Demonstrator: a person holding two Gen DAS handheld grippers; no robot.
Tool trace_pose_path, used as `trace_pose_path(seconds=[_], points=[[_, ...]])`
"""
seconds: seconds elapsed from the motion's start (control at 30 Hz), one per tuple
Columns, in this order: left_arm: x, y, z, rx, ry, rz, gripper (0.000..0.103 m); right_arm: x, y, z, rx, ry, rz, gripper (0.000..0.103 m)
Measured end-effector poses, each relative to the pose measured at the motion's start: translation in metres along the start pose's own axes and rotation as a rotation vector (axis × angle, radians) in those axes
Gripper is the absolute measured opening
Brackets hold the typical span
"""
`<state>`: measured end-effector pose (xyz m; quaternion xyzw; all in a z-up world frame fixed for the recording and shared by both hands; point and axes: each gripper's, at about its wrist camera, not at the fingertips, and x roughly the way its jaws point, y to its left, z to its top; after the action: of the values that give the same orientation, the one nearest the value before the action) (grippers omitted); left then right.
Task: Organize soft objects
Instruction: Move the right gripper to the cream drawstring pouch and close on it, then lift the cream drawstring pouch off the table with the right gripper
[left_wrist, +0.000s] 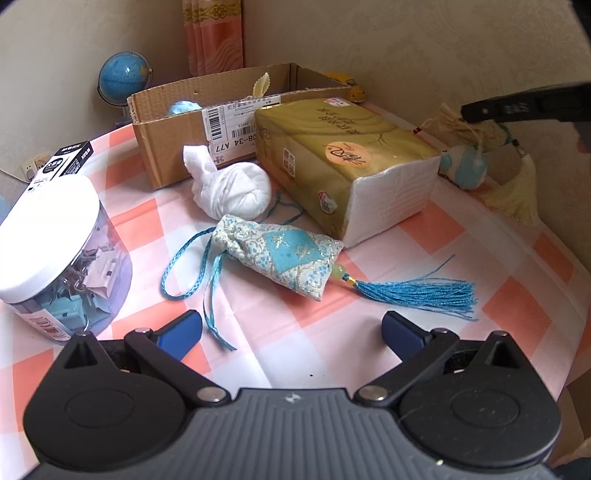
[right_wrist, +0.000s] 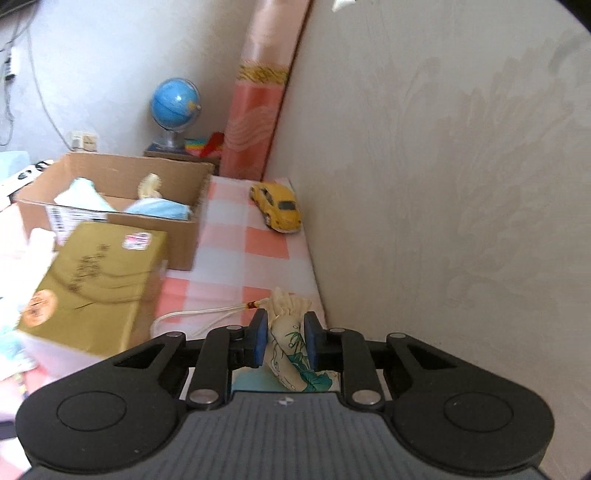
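My left gripper (left_wrist: 291, 328) stands open above the checked cloth, just short of a blue patterned sachet (left_wrist: 284, 256) with a blue tassel (left_wrist: 417, 293). Beyond it lies a white knotted cloth bundle (left_wrist: 232, 186). My right gripper (right_wrist: 284, 339) is shut on a cream sachet (right_wrist: 290, 345) printed with green bamboo; its blue pads (right_wrist: 261, 338) press both sides and a cream cord (right_wrist: 207, 314) trails left. From the left wrist view, the right gripper's fingers (left_wrist: 524, 107) show at the far right, the cream sachet (left_wrist: 463, 127) bunched at their tip and its cream tassel (left_wrist: 513, 199) hanging. An open cardboard box (left_wrist: 177, 140) holds soft blue things (right_wrist: 159, 210).
A gold tissue pack (left_wrist: 343, 155) lies between box and right gripper. A clear jar of clips (left_wrist: 55, 254) stands at the left. A yellow toy car (right_wrist: 277, 206) sits by the wall (right_wrist: 443, 184). A globe (right_wrist: 175, 103) stands in the corner. A small blue-white figure (left_wrist: 463, 166) rests near the wall.
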<state>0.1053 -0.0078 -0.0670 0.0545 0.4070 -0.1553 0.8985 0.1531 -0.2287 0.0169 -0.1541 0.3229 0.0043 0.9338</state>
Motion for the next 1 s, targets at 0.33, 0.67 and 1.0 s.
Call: trace_pose_path(seconds=[0.33,0.67,1.0], points=[[-0.001,0.000,-0.002,0.003,-0.006,-0.002,0.103,-0.027,0.018,-0.023,-0.030,0.011,0.082,0.025],[-0.002,0.000,-0.002,0.004,-0.006,-0.002,0.103,-0.021,0.026,-0.040,-0.009,0.044,0.105,0.047],[-0.001,0.000,-0.002,0.005,-0.008,-0.004,0.103,-0.018,0.026,-0.043,-0.028,0.024,0.002,0.053]])
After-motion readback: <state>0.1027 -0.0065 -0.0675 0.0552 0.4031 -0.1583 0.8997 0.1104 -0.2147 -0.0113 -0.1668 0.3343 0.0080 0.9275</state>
